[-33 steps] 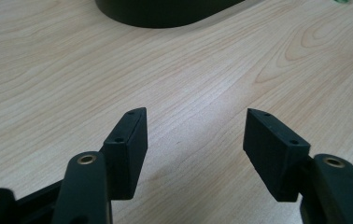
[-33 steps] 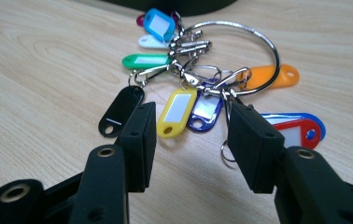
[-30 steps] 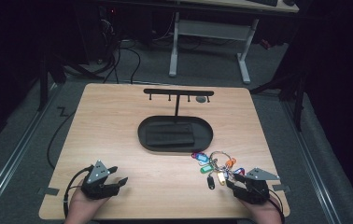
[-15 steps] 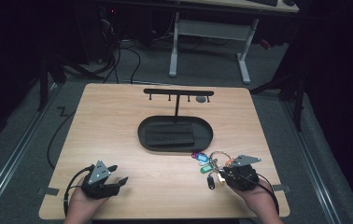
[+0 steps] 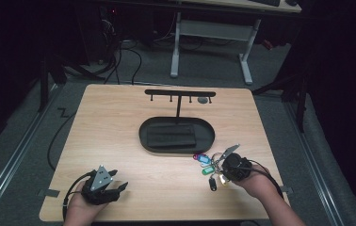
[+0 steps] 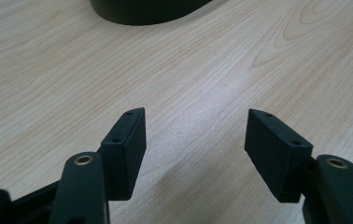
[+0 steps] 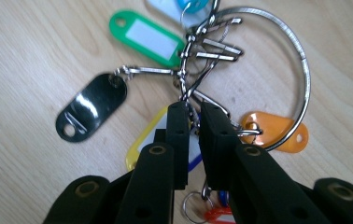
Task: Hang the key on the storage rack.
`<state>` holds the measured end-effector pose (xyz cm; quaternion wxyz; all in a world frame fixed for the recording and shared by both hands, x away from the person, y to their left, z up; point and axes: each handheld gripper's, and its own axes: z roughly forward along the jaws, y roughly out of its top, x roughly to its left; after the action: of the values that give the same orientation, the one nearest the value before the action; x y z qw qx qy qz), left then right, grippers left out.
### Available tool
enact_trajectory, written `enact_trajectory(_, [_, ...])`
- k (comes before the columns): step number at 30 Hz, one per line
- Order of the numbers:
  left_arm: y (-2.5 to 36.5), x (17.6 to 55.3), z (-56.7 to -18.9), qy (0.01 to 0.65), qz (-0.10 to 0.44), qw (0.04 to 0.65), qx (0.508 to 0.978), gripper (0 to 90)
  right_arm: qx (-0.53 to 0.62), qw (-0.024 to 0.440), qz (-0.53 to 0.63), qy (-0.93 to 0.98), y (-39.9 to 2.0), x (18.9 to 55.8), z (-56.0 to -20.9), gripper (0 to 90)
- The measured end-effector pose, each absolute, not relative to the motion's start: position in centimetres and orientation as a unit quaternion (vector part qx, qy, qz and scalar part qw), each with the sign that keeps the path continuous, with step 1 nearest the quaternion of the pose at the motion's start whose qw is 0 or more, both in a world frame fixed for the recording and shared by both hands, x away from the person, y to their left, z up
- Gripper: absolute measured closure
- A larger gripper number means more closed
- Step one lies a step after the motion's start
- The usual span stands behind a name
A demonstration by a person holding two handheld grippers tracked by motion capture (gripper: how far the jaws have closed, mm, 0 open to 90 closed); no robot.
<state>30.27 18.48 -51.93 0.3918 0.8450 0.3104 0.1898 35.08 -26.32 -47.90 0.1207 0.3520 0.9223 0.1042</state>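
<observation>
Right gripper view: right tool [image 7: 191, 122] jaws nearly closed, pinching metal links of key bunch [image 7: 198, 70] w/ coloured tags, lying on bench [image 7: 34, 60] just in front of oval black tray [image 5: 176, 135]. Left tool [image 6: 195, 135] wide open, over bare bench, well apart from bunch.

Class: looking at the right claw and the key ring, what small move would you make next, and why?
Probably lift slightly. The right claw looks closed on the key ring where its tags bunch, still flat on the table, short of the hook stand.
</observation>
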Motion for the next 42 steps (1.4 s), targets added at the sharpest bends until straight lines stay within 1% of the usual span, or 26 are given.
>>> enact_trajectory(2, [18.6, 30.1, -51.9, 0.311, 0.191, 0.393, 0.844, 39.5, 0.343, 0.121, 0.084, 0.928, -26.2, 35.4, -48.0, 82.0])
enact_trajectory(8, [19.3, 29.8, -51.8, 0.318, 0.194, 0.391, 0.842, 39.5, 0.333, 0.112, 0.075, 0.933, -25.8, 35.8, -48.0, 78.9])
enact_trajectory(14, [19.5, 29.6, -51.8, 0.316, 0.194, 0.389, 0.843, 39.4, 0.321, 0.091, 0.054, 0.941, -25.5, 36.6, -48.0, 78.6])
enact_trajectory(21, [19.4, 29.7, -51.9, 0.315, 0.191, 0.389, 0.844, 39.4, 0.31, 0.082, 0.041, 0.946, -24.9, 37.2, -47.9, 77.3])
enact_trajectory(29, [19.2, 30.0, -52.0, 0.309, 0.186, 0.389, 0.848, 39.4, 0.298, 0.09, 0.035, 0.95, -24.1, 37.5, -48.0, 74.9])
enact_trajectory(33, [19.2, 30.0, -52.0, 0.308, 0.185, 0.391, 0.847, 39.4, 0.289, 0.089, 0.031, 0.953, -23.8, 37.6, -48.1, 69.9])
enact_trajectory(38, [19.3, 30.0, -52.0, 0.309, 0.184, 0.392, 0.847, 39.4, 0.271, 0.1, 0.016, 0.957, -22.9, 37.8, -48.5, 69.6])
enact_trajectory(42, [19.3, 30.0, -52.0, 0.31, 0.183, 0.392, 0.847, 39.4, 0.273, 0.09, 0.015, 0.958, -22.9, 38.2, -48.5, 70.1])
